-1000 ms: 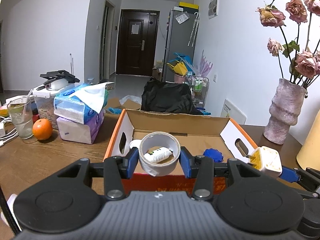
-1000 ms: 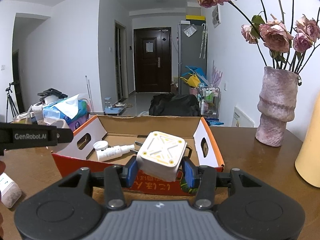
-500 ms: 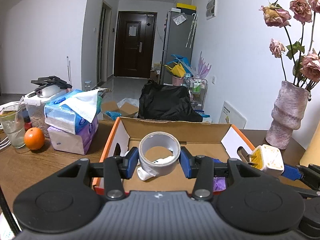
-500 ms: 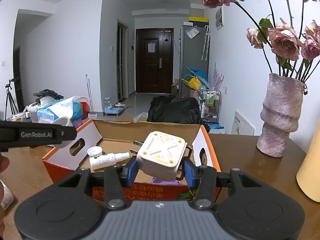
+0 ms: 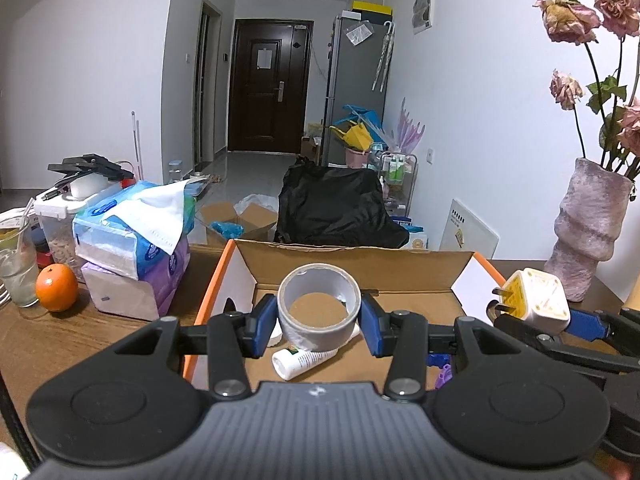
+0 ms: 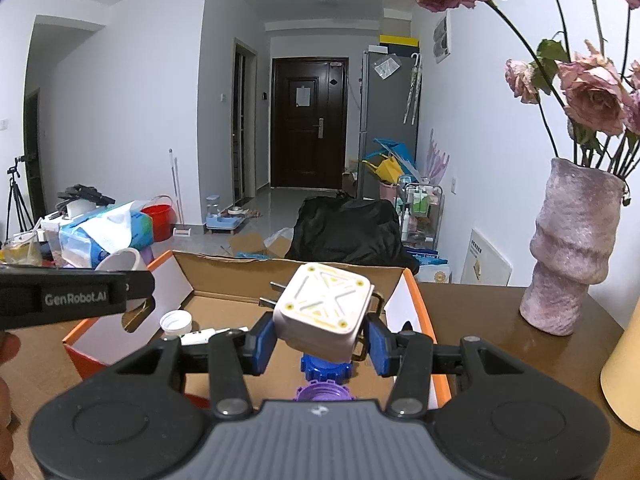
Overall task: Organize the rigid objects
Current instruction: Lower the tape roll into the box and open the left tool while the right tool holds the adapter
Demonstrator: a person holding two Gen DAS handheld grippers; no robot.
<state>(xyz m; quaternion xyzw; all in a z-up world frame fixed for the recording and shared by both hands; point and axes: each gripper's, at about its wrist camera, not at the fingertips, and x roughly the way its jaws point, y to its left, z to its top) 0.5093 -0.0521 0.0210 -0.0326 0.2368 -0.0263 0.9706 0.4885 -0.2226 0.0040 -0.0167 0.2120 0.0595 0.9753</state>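
My left gripper [image 5: 319, 326] is shut on a grey roll of tape [image 5: 319, 312], held above the open cardboard box [image 5: 360, 258] with orange sides. My right gripper [image 6: 322, 338] is shut on a white cube plug adapter [image 6: 325, 316] with yellow lines, its metal prongs pointing left over the same box [image 6: 288, 264]. The adapter [image 5: 534, 300] also shows at the right of the left wrist view. Inside the box lie a white tube [image 5: 300, 360], a white cap [image 6: 175, 322], a blue gear-shaped cap [image 6: 326, 368] and a purple cap [image 6: 322, 392].
A pink vase [image 6: 576, 248] of dried roses stands on the wooden table to the right of the box. Tissue packs [image 5: 132, 232], an orange [image 5: 56, 287], a glass [image 5: 16, 268] and a plastic container are on the left. A yellow object [image 6: 626, 376] is at the far right.
Both grippers have moved forward over the box with their loads; the box's front edge has passed beneath them and its contents now lie below the fingers.
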